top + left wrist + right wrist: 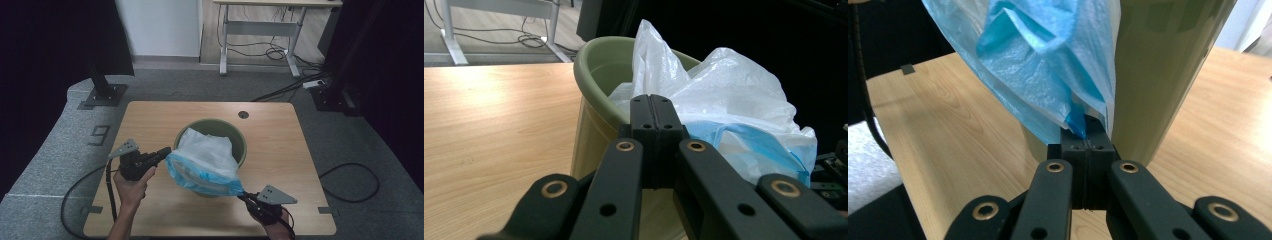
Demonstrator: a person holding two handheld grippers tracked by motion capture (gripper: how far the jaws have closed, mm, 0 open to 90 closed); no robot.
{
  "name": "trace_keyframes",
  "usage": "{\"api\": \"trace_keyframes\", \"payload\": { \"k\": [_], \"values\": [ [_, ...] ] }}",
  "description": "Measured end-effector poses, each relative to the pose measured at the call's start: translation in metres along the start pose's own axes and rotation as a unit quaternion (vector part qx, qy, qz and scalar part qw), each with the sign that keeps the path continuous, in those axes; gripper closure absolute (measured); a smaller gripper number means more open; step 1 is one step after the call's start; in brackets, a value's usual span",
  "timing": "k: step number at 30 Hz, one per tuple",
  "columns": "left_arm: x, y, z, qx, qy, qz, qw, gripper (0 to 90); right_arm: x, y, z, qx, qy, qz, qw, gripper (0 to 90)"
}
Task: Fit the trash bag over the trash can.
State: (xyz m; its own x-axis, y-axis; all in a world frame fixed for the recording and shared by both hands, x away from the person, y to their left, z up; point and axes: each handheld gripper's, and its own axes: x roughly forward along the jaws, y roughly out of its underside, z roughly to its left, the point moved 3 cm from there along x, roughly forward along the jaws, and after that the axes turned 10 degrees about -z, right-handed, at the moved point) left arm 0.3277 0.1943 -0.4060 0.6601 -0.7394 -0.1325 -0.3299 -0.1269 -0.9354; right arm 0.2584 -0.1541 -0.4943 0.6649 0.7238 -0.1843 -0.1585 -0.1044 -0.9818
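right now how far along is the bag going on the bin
Done: the bag sits partly inside the bin, its body bunched up above the rim.

In hand: the left gripper and right gripper are both shut on the blue-edged mouth, stretching it over the bin's near side.

Left: the mouth is not yet folded over the rim; the far rim shows bare green, and the bag still needs pushing down inside.

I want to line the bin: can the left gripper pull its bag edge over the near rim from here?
Probably yes: the left gripper is shut on the bag right beside the green bin, nothing between.
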Motion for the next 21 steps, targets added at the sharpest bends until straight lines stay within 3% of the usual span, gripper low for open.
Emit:
{"api": "trace_keyframes", "payload": {
  "k": [3,4,10,13,16,21],
  "values": [
    [0.001,-0.001,-0.003,0.004,0.002,0.001,1.0000,90.0,-0.009,-0.006,0.004,-0.020,0.002,-0.026,0.9994,63.8],
    [0.001,-0.001,-0.003,0.005,0.004,0.001,1.0000,90.0,-0.012,-0.009,0.004,-0.021,0.005,-0.031,0.9993,61.2],
    [0.002,-0.003,-0.003,0.004,0.003,-0.002,1.0000,90.0,-0.044,-0.024,0.013,-0.029,-0.004,-0.056,0.9980,56.1],
    [0.003,-0.003,-0.003,0.003,0.003,-0.003,1.0000,90.0,-0.058,-0.033,0.012,-0.021,-0.007,-0.073,0.9971,54.8],
    [0.003,-0.004,-0.004,0.004,0.003,-0.003,1.0000,90.0,-0.062,-0.041,0.005,-0.020,0.003,-0.081,0.9965,54.6],
    [0.003,-0.005,-0.005,0.005,0.003,-0.003,1.0000,90.0,-0.053,-0.047,-0.008,-0.013,0.009,-0.080,0.9967,53.3]
  ]
}}
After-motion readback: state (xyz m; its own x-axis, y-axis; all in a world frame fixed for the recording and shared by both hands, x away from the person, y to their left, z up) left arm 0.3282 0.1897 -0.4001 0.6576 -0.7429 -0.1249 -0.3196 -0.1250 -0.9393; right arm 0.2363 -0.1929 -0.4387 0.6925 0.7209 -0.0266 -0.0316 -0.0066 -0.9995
